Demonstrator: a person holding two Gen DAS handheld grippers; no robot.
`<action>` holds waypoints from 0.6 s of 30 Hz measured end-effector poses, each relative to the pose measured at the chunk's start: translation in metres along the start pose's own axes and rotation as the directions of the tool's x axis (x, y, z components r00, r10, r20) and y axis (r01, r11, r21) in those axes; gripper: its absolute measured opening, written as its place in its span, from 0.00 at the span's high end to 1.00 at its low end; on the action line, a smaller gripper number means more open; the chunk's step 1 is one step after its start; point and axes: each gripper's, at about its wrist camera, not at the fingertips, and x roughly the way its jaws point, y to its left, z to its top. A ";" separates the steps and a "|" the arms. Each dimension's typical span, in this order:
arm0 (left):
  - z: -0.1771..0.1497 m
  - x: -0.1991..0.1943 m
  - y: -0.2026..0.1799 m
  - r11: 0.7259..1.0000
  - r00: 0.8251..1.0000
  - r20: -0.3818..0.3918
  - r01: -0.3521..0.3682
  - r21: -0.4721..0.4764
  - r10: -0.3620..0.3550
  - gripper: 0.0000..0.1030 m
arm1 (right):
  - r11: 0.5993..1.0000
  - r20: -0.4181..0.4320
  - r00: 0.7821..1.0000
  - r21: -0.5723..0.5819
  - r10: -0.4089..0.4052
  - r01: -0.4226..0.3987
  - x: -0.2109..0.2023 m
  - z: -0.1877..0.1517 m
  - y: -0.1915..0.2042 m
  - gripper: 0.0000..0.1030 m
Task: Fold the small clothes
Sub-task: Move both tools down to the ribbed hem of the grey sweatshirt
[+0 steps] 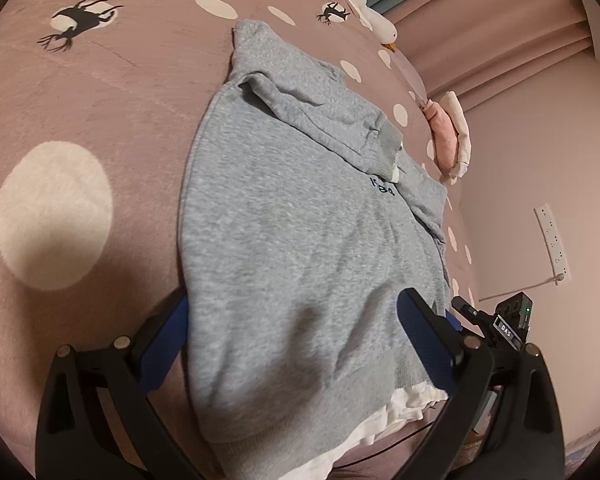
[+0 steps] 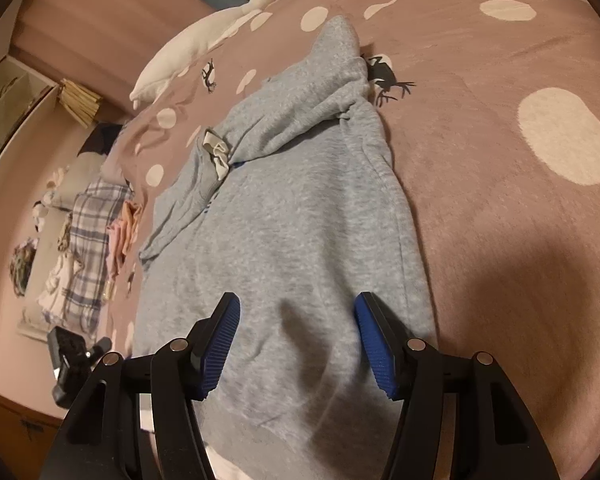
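- Left wrist view: my left claw (image 1: 292, 320) sits at the bottom of the frame with its blue pads spread wide. The left pad is partly tucked behind the edge of the grey sweatshirt (image 1: 284, 232); the right pad lies over the cloth near the hem. The pads do not pinch the fabric, so I read the claw as open and holding nothing.
- The sweatshirt lies flat on the bed (image 1: 100, 120), running from the bottom centre up to the upper middle of the frame, one sleeve (image 1: 328, 112) folded across its chest, cuff pointing right. A white layer (image 1: 396, 408) peeks out under the hem.
- At the lower right I see my right claw (image 1: 496, 320) from the side; its state I cannot tell here.
- Right wrist view: the right claw (image 2: 296, 340) hangs over the hem area at bottom centre, pads well apart, grey cloth below and between them, nothing gripped.
- A white plush goose (image 2: 204, 36) lies at the upper left, and a heap of clothes (image 2: 88, 232) at the left edge.
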 end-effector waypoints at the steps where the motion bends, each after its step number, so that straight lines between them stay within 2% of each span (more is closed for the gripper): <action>1: 0.001 0.001 -0.001 1.000 1.000 -0.003 0.002 0.002 -0.002 0.03 | 1.000 -0.001 1.000 -0.002 0.002 -0.002 0.001 0.001 0.000 0.42; 7: 0.002 0.004 -0.001 1.000 1.000 -0.002 0.015 -0.005 -0.015 0.03 | 1.000 -0.017 0.999 -0.007 0.030 -0.030 0.007 0.005 0.002 0.40; 9: 0.001 0.002 0.002 0.999 0.999 -0.004 0.037 -0.018 -0.037 0.03 | 0.999 -0.023 0.999 -0.015 0.036 -0.036 0.008 0.005 0.004 0.37; 18: -0.011 -0.010 0.008 0.992 0.992 -0.049 0.116 -0.049 -0.119 0.03 | 0.995 -0.073 0.992 -0.012 0.102 -0.103 0.002 -0.008 0.004 0.37</action>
